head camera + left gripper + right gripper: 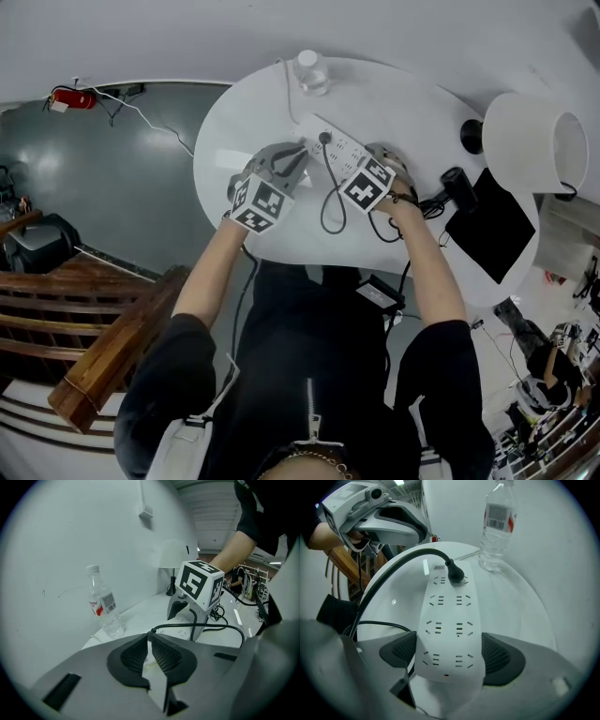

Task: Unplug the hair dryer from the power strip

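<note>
The right gripper [449, 654] clamped the 6 o'clock end of the long white plastic power strip [446, 620], apparently bracing it. The hair dryer's black plug [455, 576] sat socketed at 12 o'clock. The left gripper [150, 644], jaws together and empty, hovered at its 10 o'clock.

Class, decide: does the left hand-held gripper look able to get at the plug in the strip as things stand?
Probably yes: the plug stands exposed in the strip and the left hand-held gripper is close beside it, though its jaws are shut and must open first.
</note>
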`<state>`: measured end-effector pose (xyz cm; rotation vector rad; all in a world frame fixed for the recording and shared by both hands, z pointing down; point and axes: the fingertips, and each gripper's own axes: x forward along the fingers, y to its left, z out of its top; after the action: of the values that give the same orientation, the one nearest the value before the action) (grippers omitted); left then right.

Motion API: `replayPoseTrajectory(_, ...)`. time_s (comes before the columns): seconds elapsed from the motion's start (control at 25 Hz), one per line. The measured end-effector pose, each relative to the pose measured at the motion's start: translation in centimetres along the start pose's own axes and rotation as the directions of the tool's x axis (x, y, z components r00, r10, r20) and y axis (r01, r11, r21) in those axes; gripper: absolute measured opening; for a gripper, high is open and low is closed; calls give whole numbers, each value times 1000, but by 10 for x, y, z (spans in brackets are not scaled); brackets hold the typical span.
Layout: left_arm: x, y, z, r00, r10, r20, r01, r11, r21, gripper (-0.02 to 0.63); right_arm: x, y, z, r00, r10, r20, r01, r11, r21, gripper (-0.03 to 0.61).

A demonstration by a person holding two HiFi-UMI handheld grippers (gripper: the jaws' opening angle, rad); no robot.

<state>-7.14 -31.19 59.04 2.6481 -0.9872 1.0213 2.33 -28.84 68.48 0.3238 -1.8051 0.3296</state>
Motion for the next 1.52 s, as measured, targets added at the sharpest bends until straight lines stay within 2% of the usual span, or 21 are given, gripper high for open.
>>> replayPoseTrajectory(0.2,13,-3,1,1000,2,-1,-2,999,54,28,0,0,-1,1000,1,-3,-1,1000,4,426)
replayPoseTrajectory(0.32,20,-3,1,1000,-2,-3,2,998,65,149,0,0,0,1000,-2,2,2,1000,4,426)
replayPoseTrajectory(0.56,37,-8,-2,1000,11,-9,-10,985,171,212,1,-1,-1,1000,-6,8,6,1000,6,428)
replayPoseTrajectory(0.72,48,-11,2,1000,11,3,-12,983,183,212,1,-1,-1,1000,-8,11,8,1000,9,428)
replayPoseTrajectory(1.0,63,-12,2,1000,12,-4,-11,988,153,211,1,0,-1,1000,-11,10,11,1000,10,428)
replayPoseTrajectory(1.2,65,-6,7,1000,16,26,-19,994,106,205,1,0,0,1000,-13,15,13,1000,8,428)
replayPoseTrajectory(1.52,69,-7,6,999,18,26,-21,994,107,84,1,0,1,1000,-15,18,15,1000,8,428)
